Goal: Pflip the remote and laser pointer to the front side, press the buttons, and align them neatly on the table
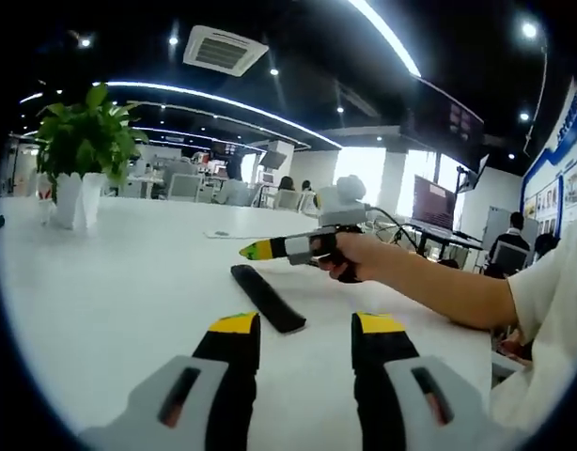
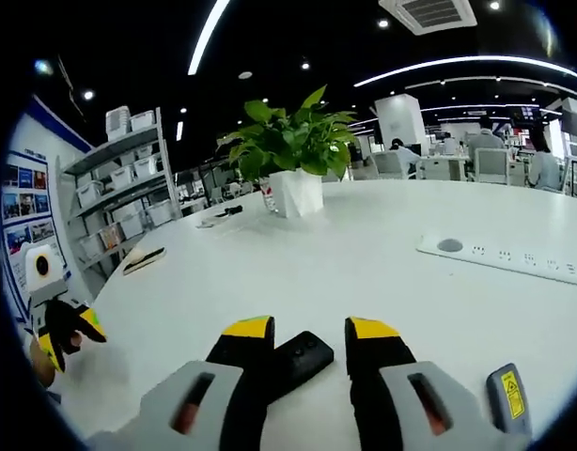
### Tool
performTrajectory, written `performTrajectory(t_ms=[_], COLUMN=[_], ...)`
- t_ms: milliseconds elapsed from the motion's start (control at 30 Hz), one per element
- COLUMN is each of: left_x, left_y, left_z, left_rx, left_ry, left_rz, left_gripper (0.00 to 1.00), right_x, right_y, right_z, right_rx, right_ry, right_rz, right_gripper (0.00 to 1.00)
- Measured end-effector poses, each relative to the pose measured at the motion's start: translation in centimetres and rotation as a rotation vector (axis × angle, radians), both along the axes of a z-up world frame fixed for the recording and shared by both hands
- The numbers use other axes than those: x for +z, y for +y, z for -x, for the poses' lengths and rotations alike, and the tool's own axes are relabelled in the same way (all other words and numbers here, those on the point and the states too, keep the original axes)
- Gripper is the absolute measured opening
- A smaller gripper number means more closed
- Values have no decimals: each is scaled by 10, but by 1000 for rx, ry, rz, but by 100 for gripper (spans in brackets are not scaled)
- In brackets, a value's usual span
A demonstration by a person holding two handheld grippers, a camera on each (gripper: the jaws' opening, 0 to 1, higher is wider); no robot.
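Note:
A black remote (image 1: 268,298) lies flat on the white table (image 1: 110,291), just beyond my left gripper (image 1: 307,325), whose yellow-tipped jaws stand open and empty. My right gripper (image 1: 255,250) comes in from the right in a person's hand and hovers above the remote's far end. In the right gripper view the remote (image 2: 304,356) shows between the open jaws of the right gripper (image 2: 310,329), without being touched. A grey laser pointer (image 2: 507,396) with a yellow warning label lies at the lower right. My left gripper (image 2: 74,329) shows at the left edge.
A potted plant (image 2: 293,150) in a white pot stands farther back on the table (image 2: 364,263). A white power strip (image 2: 505,256) is set into the table on the right. A dark flat object (image 2: 144,260) lies near the left edge. Shelves, chairs and people fill the room behind.

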State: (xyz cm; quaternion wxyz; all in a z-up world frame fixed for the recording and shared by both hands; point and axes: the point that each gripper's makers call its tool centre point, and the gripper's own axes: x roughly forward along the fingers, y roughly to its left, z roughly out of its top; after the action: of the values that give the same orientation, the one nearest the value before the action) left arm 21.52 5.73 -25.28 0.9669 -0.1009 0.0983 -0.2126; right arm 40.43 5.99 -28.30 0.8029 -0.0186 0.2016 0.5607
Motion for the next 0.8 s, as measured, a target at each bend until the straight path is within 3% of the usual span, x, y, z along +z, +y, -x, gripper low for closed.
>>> performTrajectory(t_ms=[100,200,267,367,467,500,533,567,667,800], left_x=[3,1,-3,0,7,14,20,21,18,18], left_y=[-3,-3,-2,-6,-5,-5,-7,-7,-3,-1], left_z=[-5,-6,-7,-5,0,0,5,6,11,14], left_rx=[-3,-11,-8,-5,-2,2,-4,-6,-8,3], left_ry=[2,15,31,21,-2,-30,-40,-42,-36,-33], left_rz=[-25,-45,-47,-10,9,57,110,119,82,56], left_gripper=[45,36,38,47,34,32,33,36,39,38], right_x=[-4,-6,-8,3,15,19,21,21,23,30], right_y=[-1,-3,-5,-13,-29,-32,-38,-40,-49,-60], right_z=[13,18,21,39,61,64,68,68,78,82], right_rx=[19,21,19,32,55,62,61,56,58,52], right_ry=[6,17,29,7,-34,-39,-29,-23,-18,-60], right_rz=[26,36,52,43,47,26,17,10,-1,-1], right_gripper=[39,40,43,46,42,40,39,39,39,39])
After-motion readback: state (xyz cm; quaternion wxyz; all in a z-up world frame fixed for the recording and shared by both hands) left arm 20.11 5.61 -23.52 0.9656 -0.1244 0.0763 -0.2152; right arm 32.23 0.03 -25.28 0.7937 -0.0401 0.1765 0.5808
